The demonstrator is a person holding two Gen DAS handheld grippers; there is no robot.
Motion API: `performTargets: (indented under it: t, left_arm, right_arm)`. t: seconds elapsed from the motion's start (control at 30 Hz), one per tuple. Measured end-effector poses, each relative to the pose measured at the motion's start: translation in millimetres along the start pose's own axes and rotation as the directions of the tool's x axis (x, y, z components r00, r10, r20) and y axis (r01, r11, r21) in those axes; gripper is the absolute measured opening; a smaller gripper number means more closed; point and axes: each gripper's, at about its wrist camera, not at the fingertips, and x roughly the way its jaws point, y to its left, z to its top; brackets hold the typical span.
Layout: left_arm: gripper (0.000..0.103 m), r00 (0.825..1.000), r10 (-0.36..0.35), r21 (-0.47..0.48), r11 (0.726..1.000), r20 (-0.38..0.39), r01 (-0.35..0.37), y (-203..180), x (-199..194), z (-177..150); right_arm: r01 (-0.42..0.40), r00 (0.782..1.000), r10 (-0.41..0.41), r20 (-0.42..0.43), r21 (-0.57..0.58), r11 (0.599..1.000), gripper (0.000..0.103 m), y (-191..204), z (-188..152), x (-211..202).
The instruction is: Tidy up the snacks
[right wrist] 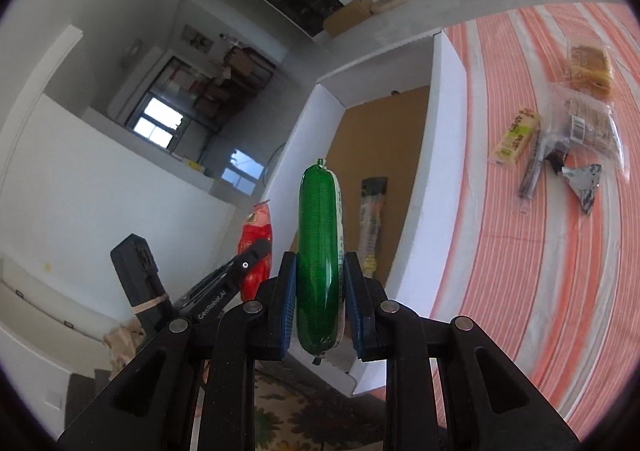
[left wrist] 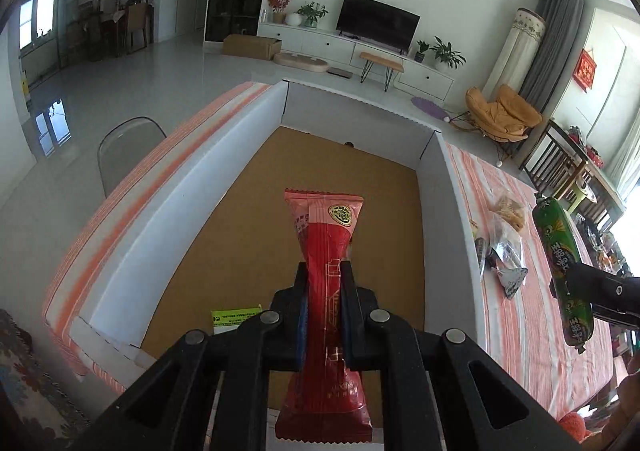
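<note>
While clenched mid-length, left gripper (left wrist: 325,271) pinches soft, crinkly red packet (left wrist: 326,291); right gripper (right wrist: 320,283) clamps firm, slick green sausage (right wrist: 320,251); prob light.

White walls; glossy pale floor (left wrist: 132,79); black television (left wrist: 378,23); bright windows (left wrist: 36,15).

the open cardboard box (left wrist: 224,179) stands on the striped tablecloth (left wrist: 532,331), with a flat snack pack (right wrist: 373,225) lying inside it, while to its right on the cloth lie several loose snack bags (right wrist: 576,127) close together, well apart from the box wall.
</note>
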Motion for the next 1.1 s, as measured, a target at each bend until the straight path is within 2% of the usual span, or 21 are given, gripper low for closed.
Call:
performTargets:
  t: [0.1,0.13,0.17,0.2,0.23,0.33,0.43,0.47,0.53,0.57,0.63,0.7,0.77,0.83,0.87,0.9,1.0,1.1]
  left_arm:
    - [0.019,0.994,0.104,-0.015,0.994,-0.014,-0.104,15,22,-6]
    - [0.042,0.99,0.137,-0.024,0.99,-0.027,-0.138,21,28,-10]
    - [0.078,0.987,0.158,-0.039,0.987,-0.036,-0.159,24,34,-13]
    - [0.09,0.985,0.17,-0.056,0.984,-0.029,-0.172,26,35,-17]
    - [0.096,0.985,0.175,-0.068,0.982,-0.003,-0.174,25,33,-20]
    - [0.096,0.988,0.15,-0.046,0.988,0.027,-0.149,9,30,-23]
    - [0.096,0.995,0.084,-0.01,0.996,0.048,-0.084,-21,23,-26]
    - [0.096,0.997,0.056,0.008,0.998,0.058,-0.057,-35,18,-28]
    - [0.096,0.997,-0.014,0.064,0.998,0.073,0.009,-68,8,-29]
    - [0.096,0.996,-0.056,0.098,0.994,0.075,0.048,-87,4,-32]
    - [0.097,0.987,-0.146,0.163,0.977,0.062,0.134,-131,-6,-36]
    - [0.101,0.97,-0.242,0.205,0.95,0.008,0.235,-172,-10,-48]
    - [0.102,0.94,-0.33,0.241,0.908,-0.091,0.342,-213,-5,-68]
    - [0.102,0.912,-0.355,0.278,0.873,-0.204,0.402,-252,9,-91]
    - [0.102,0.905,-0.352,0.3,0.86,-0.237,0.413,-268,18,-103]
    - [0.102,0.906,-0.34,0.329,0.85,-0.252,0.41,-285,26,-113]
    - [0.102,0.928,-0.267,0.402,0.844,-0.261,0.356,-310,55,-135]
    - [0.102,0.96,-0.172,0.464,0.847,-0.222,0.259,-318,85,-147]
  right_arm:
    - [0.04,0.999,-0.041,-0.024,-0.044,0.998,0.027,11,-3,34]
    - [0.093,0.995,-0.094,-0.016,-0.056,0.994,0.033,10,-5,42]
    - [0.134,0.991,-0.134,-0.007,-0.063,0.989,0.057,6,-7,45]
    - [0.165,0.986,-0.165,0.007,-0.064,0.984,0.069,0,-11,45]
    - [0.193,0.981,-0.191,0.025,-0.059,0.979,0.071,-10,-17,39]
    - [0.308,0.949,-0.305,0.084,-0.031,0.951,0.071,-50,-30,11]
    - [0.44,0.884,-0.441,0.156,0.039,0.897,0.071,-101,-43,-27]
    - [0.489,0.853,-0.493,0.171,0.068,0.869,0.071,-120,-48,-40]
    - [0.586,0.777,-0.601,0.188,0.133,0.799,0.071,-153,-54,-62]
    - [0.63,0.735,-0.652,0.185,0.169,0.758,0.071,-172,-61,-74]
    - [0.685,0.666,-0.726,0.173,0.244,0.686,0.071,-206,-72,-95]
    - [0.723,0.601,-0.782,0.166,0.302,0.621,0.071,-231,-84,-114]
    - [0.739,0.555,-0.814,0.169,0.348,0.576,0.071,-249,-95,-129]
    - [0.736,0.529,-0.831,0.172,0.395,0.551,0.071,-259,-105,-141]
    - [0.708,0.547,-0.82,0.169,0.429,0.561,0.073,-264,-106,-146]
    - [0.683,0.564,-0.804,0.185,0.442,0.581,0.072,-264,-107,-150]
    - [0.706,0.537,-0.817,0.208,0.42,0.571,0.073,-259,-102,-150]
    - [0.723,0.538,-0.822,0.189,0.398,0.565,0.073,-265,-99,-138]
